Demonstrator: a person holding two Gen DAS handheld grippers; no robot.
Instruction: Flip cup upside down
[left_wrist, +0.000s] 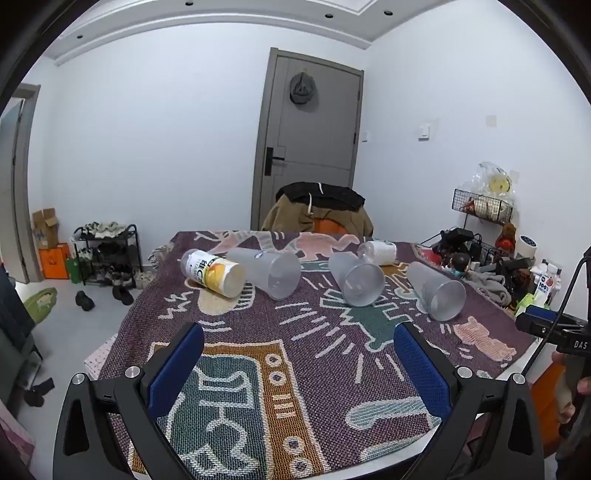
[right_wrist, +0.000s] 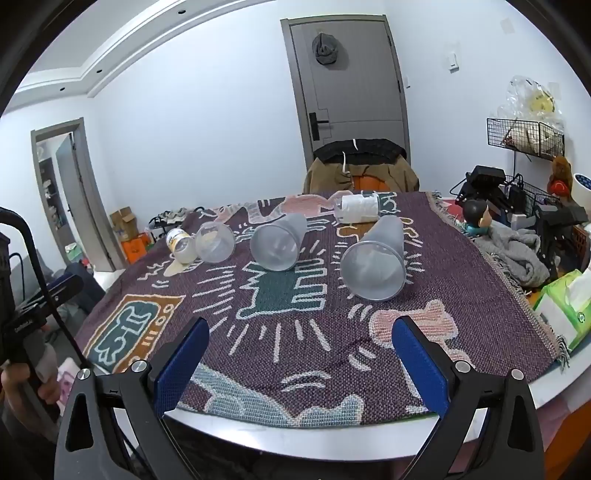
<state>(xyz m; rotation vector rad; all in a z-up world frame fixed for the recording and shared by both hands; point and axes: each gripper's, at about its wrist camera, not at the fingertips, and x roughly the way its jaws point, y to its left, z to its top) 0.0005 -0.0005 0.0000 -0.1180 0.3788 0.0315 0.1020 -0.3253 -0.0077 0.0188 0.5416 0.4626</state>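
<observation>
Three frosted grey plastic cups lie on their sides on the patterned cloth, mouths toward me: a left cup (left_wrist: 271, 271) (right_wrist: 215, 242), a middle cup (left_wrist: 356, 278) (right_wrist: 279, 242) and a right cup (left_wrist: 437, 291) (right_wrist: 376, 264). My left gripper (left_wrist: 299, 345) is open and empty, hovering over the near part of the table, well short of the cups. My right gripper (right_wrist: 299, 341) is open and empty near the table's front edge, in front of the right cup.
A yellow-labelled bottle (left_wrist: 216, 271) lies beside the left cup. A white-labelled bottle (left_wrist: 378, 251) (right_wrist: 358, 208) lies behind the cups. A chair draped with clothes (left_wrist: 319, 212) stands at the far edge. Clutter, a grey cloth (right_wrist: 517, 258) and tissue packs (right_wrist: 565, 306) crowd the right side.
</observation>
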